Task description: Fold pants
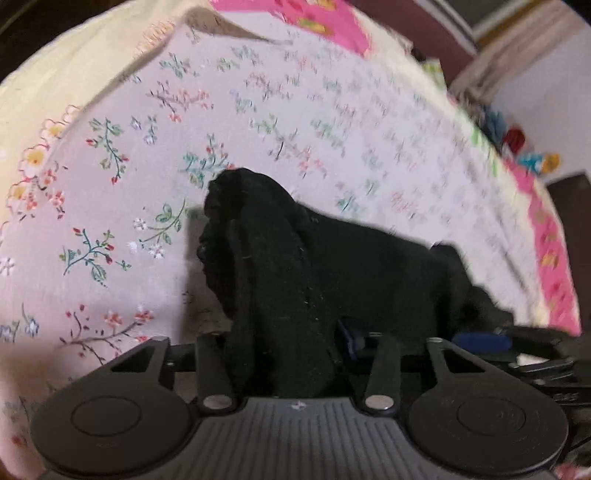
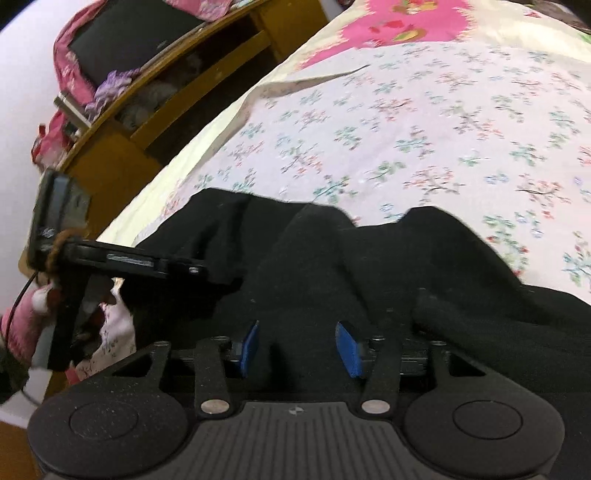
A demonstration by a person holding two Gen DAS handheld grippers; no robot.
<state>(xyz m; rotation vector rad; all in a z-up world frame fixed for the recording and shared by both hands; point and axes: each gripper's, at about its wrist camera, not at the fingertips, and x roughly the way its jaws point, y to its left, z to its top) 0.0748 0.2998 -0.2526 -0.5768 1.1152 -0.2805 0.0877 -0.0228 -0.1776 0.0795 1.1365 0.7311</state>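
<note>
The black pants [image 1: 332,266] lie bunched on a floral bedsheet [image 1: 258,110]. In the left wrist view a thick fold of them rises between the fingers of my left gripper [image 1: 284,343] and hides most of the pads; the jaws are shut on this fold. In the right wrist view the pants [image 2: 332,258] spread across the sheet, and a ridge of the cloth sits pinched between the two blue pads [image 2: 349,349] of my right gripper [image 2: 299,343]. The left gripper [image 2: 177,267] shows at the left of that view, at the cloth's edge.
A pale yellow and pink blanket [image 2: 388,26] lies under the floral sheet [image 2: 443,129]. A wooden shelf unit [image 2: 166,96] with a dark screen and soft things stands beside the bed on the left. Colourful objects [image 1: 517,147] line the bed's far right edge.
</note>
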